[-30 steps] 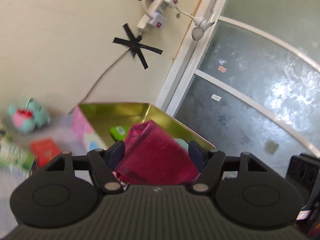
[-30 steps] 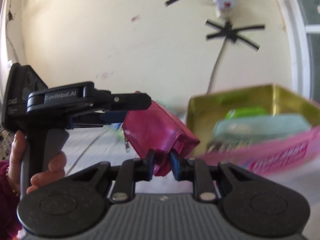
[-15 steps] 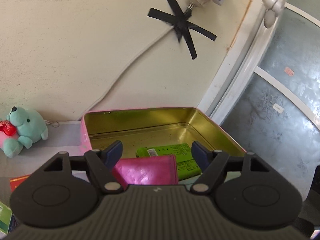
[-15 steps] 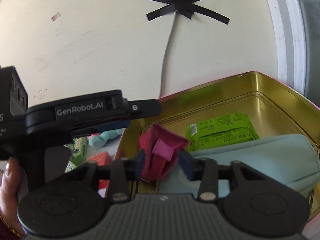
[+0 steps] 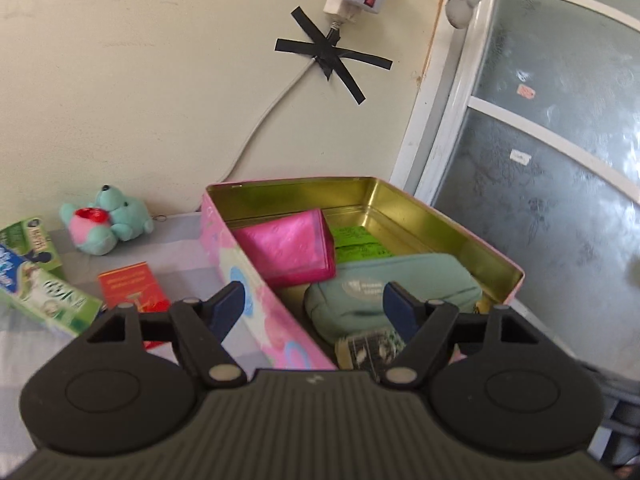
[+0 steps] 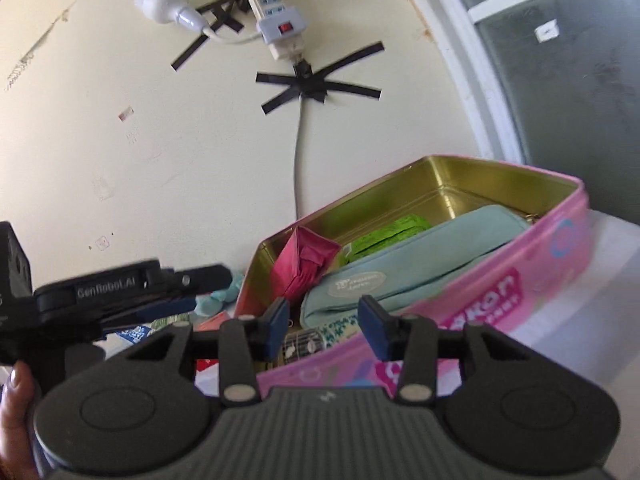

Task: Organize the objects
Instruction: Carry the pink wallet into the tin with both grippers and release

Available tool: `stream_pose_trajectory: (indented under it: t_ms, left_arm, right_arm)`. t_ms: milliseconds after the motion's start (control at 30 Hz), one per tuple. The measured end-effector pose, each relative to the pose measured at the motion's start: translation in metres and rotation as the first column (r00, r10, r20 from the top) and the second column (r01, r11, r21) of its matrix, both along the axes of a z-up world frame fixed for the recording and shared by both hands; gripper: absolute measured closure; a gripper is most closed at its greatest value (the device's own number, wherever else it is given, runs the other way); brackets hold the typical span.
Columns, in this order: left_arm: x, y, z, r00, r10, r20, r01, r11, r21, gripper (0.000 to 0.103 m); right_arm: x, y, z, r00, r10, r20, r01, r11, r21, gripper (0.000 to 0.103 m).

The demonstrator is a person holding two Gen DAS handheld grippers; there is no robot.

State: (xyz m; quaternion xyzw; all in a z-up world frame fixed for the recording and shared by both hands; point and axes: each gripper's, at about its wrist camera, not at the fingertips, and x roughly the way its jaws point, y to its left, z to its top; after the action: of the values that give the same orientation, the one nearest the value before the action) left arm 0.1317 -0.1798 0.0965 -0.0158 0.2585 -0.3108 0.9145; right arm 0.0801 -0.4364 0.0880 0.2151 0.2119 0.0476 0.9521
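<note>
A second ago both tools pinched the pink wallet above the tin; it now lies inside the tin and both tools have let go and drawn back. Left tool (image 5: 314,306): jaws spread, nothing between the pads, straddling the tin's near left wall. Right tool (image 6: 323,326): jaws apart, less widely, empty, held just before the tin's near wall. Readable writing: "GenRobot.AI" on the left tool's body as seen from the right wrist; large white letters on the tin's pink side, partly cut off, ending "kon". The labels on the pouch, the green packet and the loose boxes are too blurred to read. Tin (image 5: 452,226): open, gold inside, pink printed outside, on the worktop (image 5: 176,248) against the wall. It holds the wallet (image 5: 286,250) at its far left corner, leaning on the left wall, long axis running across the tin; a green packet (image 5: 358,242) flat just right of it; a teal pouch (image 5: 394,290) nearer, long axis along the tin's length, touching the wallet; and a small patterned item (image 5: 370,348) at the near end. Outside, left of the tin: a teal plush (image 5: 110,220), a red box (image 5: 130,286), and green boxes (image 5: 44,292).
</note>
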Motion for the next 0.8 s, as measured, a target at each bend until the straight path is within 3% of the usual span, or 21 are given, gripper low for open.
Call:
stream_pose_trajectory:
  t_ms: [367, 800]
  left_arm:
    - [-0.043, 0.015, -0.013, 0.998, 0.036, 0.048, -0.041, 0.994, 0.1, 0.025]
    - [-0.038, 0.071, -0.038, 0.988, 0.143, 0.059, -0.152, 0.974, 0.171, 0.025]
  right_arm:
    - [-0.035, 0.014, 0.001, 0.999, 0.018, -0.027, -0.018, 1.0, -0.015, 0.061]
    - [-0.034, 0.062, 0.003, 0.993, 0.106, -0.053, -0.108, 0.993, -0.047, 0.061]
